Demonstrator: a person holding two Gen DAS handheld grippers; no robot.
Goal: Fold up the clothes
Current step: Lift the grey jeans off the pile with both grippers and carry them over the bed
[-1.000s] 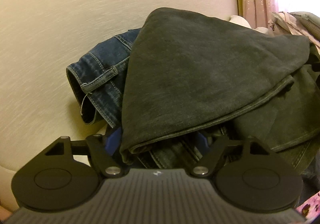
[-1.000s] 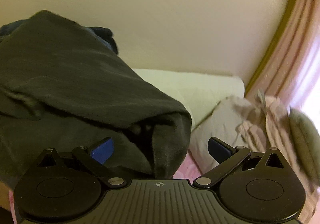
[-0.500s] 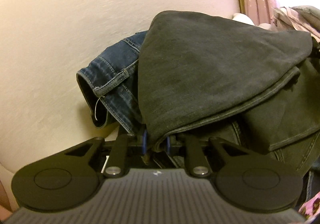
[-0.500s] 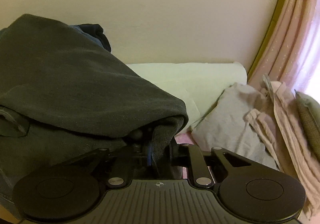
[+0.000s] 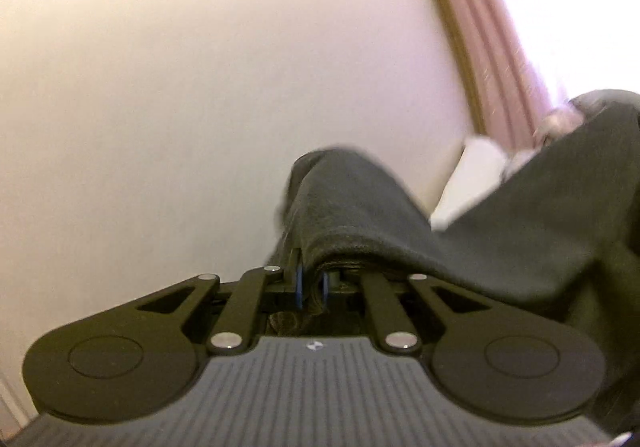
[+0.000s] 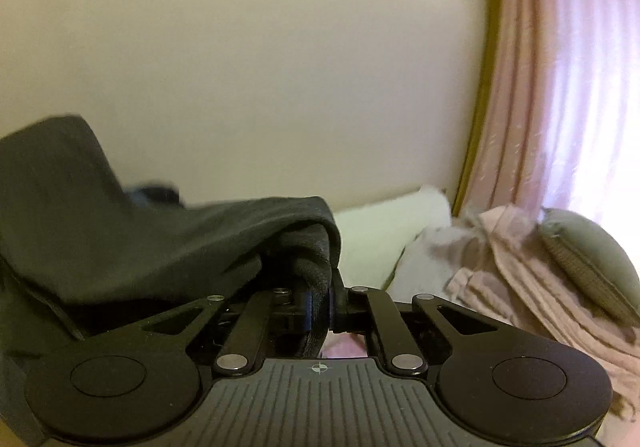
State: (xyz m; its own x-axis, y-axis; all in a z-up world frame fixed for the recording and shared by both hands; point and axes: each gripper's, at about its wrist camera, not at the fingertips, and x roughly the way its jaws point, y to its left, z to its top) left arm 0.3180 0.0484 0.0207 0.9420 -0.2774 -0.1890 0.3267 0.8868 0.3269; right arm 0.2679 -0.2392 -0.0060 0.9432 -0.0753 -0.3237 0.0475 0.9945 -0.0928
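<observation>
Fingers of the left gripper [image 5: 311,285] are pinched together on a fold of the dark grey garment [image 5: 500,239]; only thin blue edges of the pads [image 5: 298,285] show, the rest buried in cloth. Fabric drapes over the fingertips and runs off to the right edge, cut off there. Left wrist view is motion-blurred, so hem and seams are hard to make out. Behind it: cream wall [image 5: 200,87], pink curtain [image 5: 500,47], a white cushion [image 5: 476,171] partly hidden by the garment. Something pale and grey at the far right above the cloth, too blurred to name.

Right gripper [image 6: 319,309] fingers are likewise clamped on the same dark grey garment [image 6: 140,255], gripping a thick rolled edge that fills the gap between them; pads not visible at all. Garment stretches left from the grip and leaves the frame at the left edge, so its full shape can't be told. A bit of dark blue cloth [image 6: 154,195] peeks over the garment's top line, mostly hidden, blurry. To the right, apart from the garment: white cushion [image 6: 384,231], crumpled beige-pink cloth [image 6: 500,267], olive pillow [image 6: 592,259] cut by the frame edge, pink curtain [image 6: 560,87]. Small pink patch visible under the fingers, surface unclear.
</observation>
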